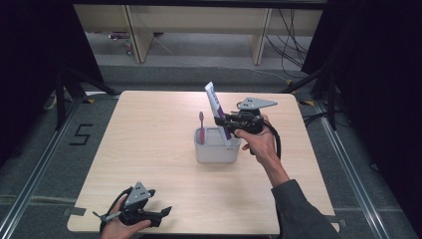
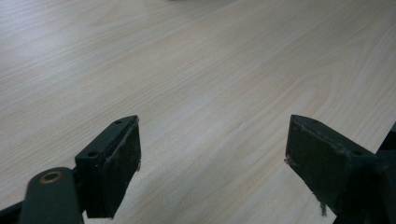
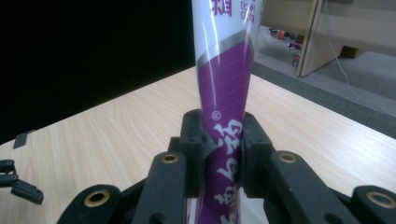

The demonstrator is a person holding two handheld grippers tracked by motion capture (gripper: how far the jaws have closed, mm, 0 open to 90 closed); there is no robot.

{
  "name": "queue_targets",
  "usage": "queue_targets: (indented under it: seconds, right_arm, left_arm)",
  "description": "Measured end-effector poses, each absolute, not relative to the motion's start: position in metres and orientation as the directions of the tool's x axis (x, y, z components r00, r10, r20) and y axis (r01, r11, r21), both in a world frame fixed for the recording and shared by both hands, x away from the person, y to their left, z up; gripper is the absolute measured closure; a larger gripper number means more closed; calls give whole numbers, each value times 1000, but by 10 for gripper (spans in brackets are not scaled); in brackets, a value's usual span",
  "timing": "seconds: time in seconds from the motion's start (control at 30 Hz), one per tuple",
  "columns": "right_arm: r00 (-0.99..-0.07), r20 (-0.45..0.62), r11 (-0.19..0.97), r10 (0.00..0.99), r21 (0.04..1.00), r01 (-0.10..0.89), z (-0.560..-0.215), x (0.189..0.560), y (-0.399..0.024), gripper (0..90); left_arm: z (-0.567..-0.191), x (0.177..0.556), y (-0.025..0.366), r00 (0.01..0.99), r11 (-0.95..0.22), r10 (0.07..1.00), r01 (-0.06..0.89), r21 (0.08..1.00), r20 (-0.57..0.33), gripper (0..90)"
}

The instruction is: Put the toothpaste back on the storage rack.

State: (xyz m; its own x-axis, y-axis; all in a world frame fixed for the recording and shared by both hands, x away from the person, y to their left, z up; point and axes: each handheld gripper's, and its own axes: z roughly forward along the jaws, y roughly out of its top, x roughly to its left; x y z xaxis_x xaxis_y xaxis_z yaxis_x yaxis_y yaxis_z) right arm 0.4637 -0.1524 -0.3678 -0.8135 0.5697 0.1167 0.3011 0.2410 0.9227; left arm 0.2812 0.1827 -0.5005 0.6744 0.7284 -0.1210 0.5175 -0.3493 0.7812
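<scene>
A white and purple toothpaste tube stands tilted over the white holder cup in the middle of the table, its lower end inside the cup's right side. My right gripper is shut on the tube's purple part, both pads squeezing it. A pink toothbrush stands upright in the cup's left side. At the table's near left edge my left gripper rests in a hand, jaws wide apart over bare wood with nothing between them.
The wooden table has free room to the left and front of the cup. Black curtains flank both sides. Wooden furniture legs and cables lie on the floor beyond the far edge.
</scene>
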Motion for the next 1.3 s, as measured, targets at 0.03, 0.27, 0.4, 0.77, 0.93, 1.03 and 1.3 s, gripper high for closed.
queue_targets:
  seconds: [0.03,0.27,0.4,0.77,0.93,1.03,1.3]
  right_arm:
    - [-814,117,241,570,923,301,-368,464,-152,752]
    - [-800,109,240,590,922,303,-374,473,-148,751]
    - [-792,132,223,596,920,321,-380,478,-145,751]
    - [-784,118,231,610,920,318,-392,487,-141,749]
    - [-777,133,230,616,912,339,-399,487,-140,748]
    - [-777,128,238,617,910,339,-405,489,-140,747]
    - [-775,127,248,619,905,346,-412,490,-139,746]
  left_arm:
    - [-501,281,183,674,-349,728,517,781,-121,177]
    - [-500,281,183,676,-351,728,515,782,-118,178]
    - [-500,281,183,675,-354,729,514,781,-114,178]
    - [-500,281,183,676,-350,727,517,781,-122,178]
    - [-500,282,184,689,-373,717,509,776,-107,178]
    - [-500,282,184,687,-371,718,510,776,-109,178]
    - [-500,282,184,691,-381,715,512,770,-106,178]
